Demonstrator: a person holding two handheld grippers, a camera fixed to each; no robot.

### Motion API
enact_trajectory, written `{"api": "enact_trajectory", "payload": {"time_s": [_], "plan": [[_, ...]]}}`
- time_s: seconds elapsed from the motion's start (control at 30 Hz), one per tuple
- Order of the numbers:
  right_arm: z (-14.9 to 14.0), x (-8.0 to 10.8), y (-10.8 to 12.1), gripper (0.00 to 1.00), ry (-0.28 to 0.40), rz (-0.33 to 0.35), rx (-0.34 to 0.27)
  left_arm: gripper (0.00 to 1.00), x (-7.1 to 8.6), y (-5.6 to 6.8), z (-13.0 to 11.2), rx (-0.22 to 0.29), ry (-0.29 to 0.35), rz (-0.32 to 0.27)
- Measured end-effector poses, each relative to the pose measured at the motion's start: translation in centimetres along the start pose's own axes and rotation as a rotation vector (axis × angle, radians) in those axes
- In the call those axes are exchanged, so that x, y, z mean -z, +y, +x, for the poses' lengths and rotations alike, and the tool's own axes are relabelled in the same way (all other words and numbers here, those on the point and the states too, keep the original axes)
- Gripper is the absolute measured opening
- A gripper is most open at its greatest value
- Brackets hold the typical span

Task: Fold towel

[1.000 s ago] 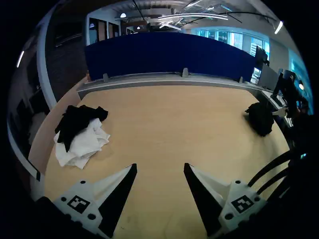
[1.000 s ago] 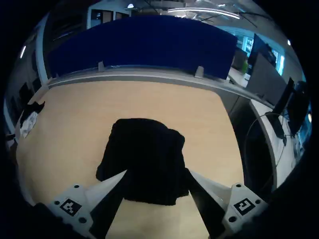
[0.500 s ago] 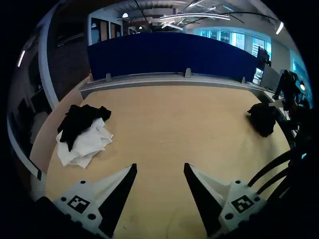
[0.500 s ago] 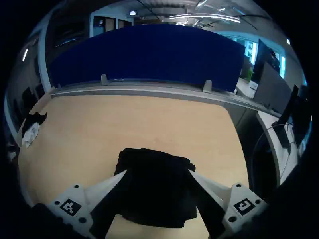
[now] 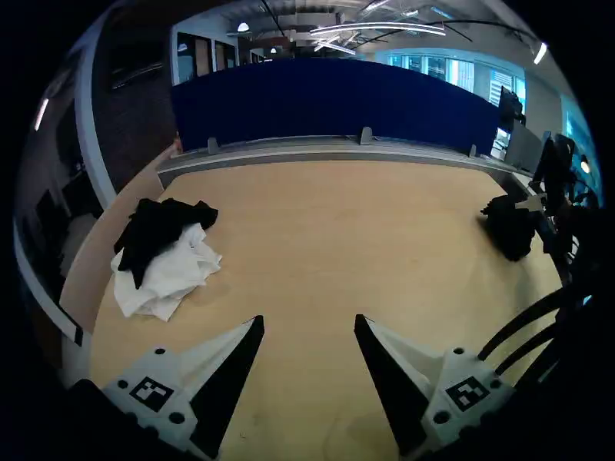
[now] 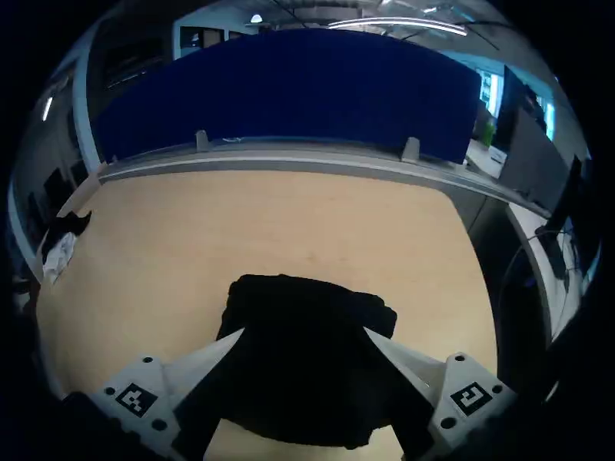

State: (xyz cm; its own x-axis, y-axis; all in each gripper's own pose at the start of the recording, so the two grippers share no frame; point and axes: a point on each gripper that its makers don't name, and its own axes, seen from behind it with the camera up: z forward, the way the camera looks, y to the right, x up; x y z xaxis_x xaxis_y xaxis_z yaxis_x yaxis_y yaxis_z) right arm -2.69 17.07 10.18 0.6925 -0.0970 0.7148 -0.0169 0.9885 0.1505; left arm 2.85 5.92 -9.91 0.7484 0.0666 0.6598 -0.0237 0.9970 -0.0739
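Right gripper view looks down on the black towel, bunched on the bench with the right gripper straddling it, jaws released wide, likely set to pinch an edge and spread it. Left gripper hovers over bare bench, jaws released too, probably waiting to take a corner; a black-and-white cloth heap lies well apart

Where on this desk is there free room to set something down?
The wide middle of the desk is bare, from the black-and-white towel pile across to the black towel, back to the blue divider. Only those two side edges are crowded.
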Motion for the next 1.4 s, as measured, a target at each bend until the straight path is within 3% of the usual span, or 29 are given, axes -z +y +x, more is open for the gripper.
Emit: {"api": "enact_trajectory", "payload": {"time_s": [0.5, 0.77, 0.97, 1.4], "plan": [[-1.9, -2.1, 2.5, 1.00, -0.060, -0.043, 0.036, 0.87, -0.1, 0.2, -0.7, -0.008, -0.021, 0.011], [0.4, -0.9, 1.9, 1.00, -0.007, -0.046, 0.045, 0.87, -0.2, 0.7, -0.5, -0.010, -0.016, 0.002], [2.5, 0.7, 0.0, 1.00, 0.054, -0.019, 0.045, 0.87, -0.1, 0.8, -0.2, -0.004, -0.007, -0.007], [0.5, 0.4, -1.7, 1.00, 0.028, 0.002, 0.051, 0.87, 0.4, 0.5, -0.7, -0.007, -0.009, -0.004]]}}
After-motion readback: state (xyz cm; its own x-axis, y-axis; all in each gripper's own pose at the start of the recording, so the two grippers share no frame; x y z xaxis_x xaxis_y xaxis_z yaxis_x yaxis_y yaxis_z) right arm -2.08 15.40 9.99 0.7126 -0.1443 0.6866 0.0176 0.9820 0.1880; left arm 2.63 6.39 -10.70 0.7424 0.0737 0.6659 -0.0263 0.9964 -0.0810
